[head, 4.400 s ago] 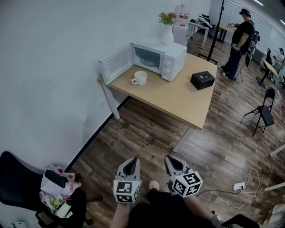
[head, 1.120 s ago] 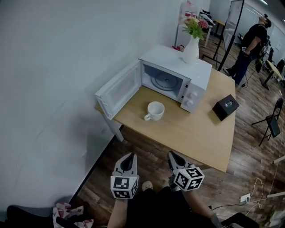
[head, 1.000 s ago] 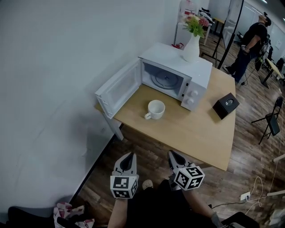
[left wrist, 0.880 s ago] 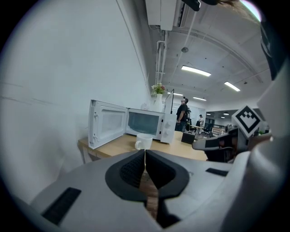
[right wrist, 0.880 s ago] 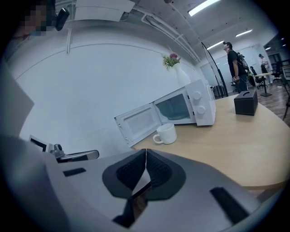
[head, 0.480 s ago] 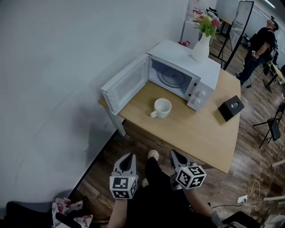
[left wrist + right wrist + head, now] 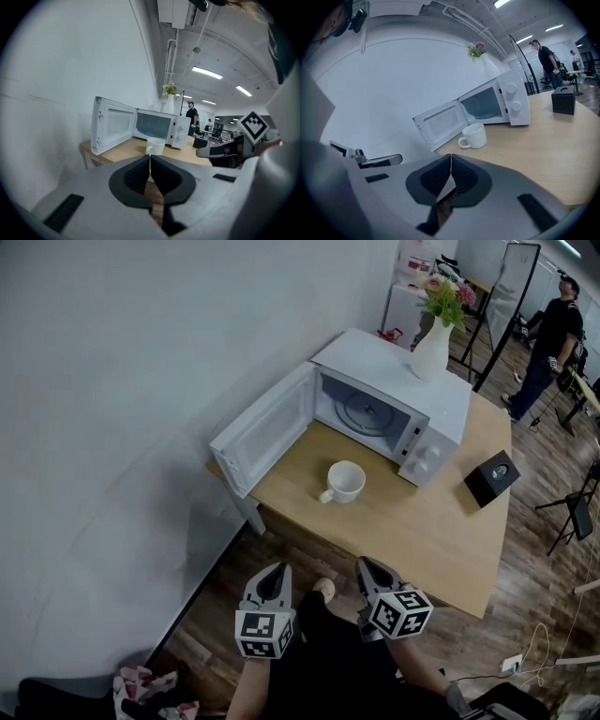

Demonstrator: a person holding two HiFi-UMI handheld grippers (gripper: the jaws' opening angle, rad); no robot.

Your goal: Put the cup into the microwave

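The left gripper [image 7: 279, 570] is clenched: in the left gripper view its two jaws meet tip to tip with nothing between them. The right gripper [image 7: 365, 564] is likewise clenched and empty; the right gripper view shows its jaws closed against each other. Both grippers are held side by side, just apart, over the wooden floor [image 7: 281, 549], short of the near edge of the table [image 7: 427, 535]. The white cup [image 7: 345, 481] stands upright on the table ahead of both grippers and well apart from them, its handle turned toward the near-left side. In the left gripper view the cup sits almost in line with the closed jaw tips; in the right gripper view it lies ahead and slightly right of the jaw line. Beyond the cup is the white microwave [image 7: 436, 409], with the cavity exposed and the turntable visible. The microwave door [image 7: 267, 426] is swung fully open to the left, ahead-left of the left gripper. A white vase with flowers [image 7: 434, 343] stands on top of the microwave. A black box [image 7: 491, 478] rests on the table ahead-right of the right gripper, beside the microwave. A person [image 7: 555, 334] stands far beyond the table.
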